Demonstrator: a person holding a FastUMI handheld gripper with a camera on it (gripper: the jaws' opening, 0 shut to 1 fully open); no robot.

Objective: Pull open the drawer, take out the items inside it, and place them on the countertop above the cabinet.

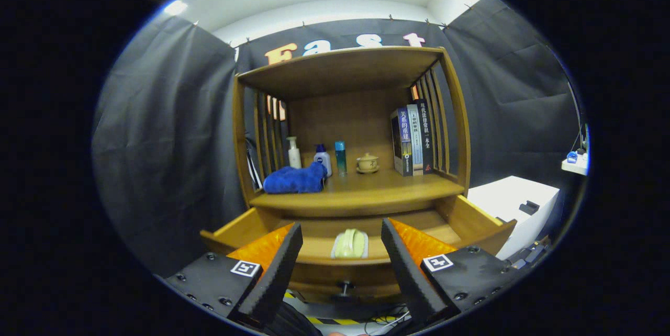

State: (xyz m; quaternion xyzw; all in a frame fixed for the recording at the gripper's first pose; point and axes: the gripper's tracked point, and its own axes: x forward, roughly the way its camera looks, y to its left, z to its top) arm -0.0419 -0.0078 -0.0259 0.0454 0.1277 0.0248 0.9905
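The wooden cabinet's drawer [230, 234] stands pulled open below the countertop [377, 192]. Inside it, near the front wall, lies a pale green and white folded item [350, 244]. My gripper [341, 236] hovers above the drawer front, open, with that item showing between the fingers [285, 257] and just ahead of them. Neither finger touches it. A small knob [345, 287] sticks out from the drawer's front panel below. On the countertop's left side rests a crumpled blue cloth [294, 179].
Behind the cloth stand a white pump bottle [293, 153], a white bottle with a blue cap [323, 159] and a teal bottle [341, 156]. A small lidded cup [367, 163] sits mid-shelf, books [411, 140] on the right. A white box [515, 205] stands right of the cabinet.
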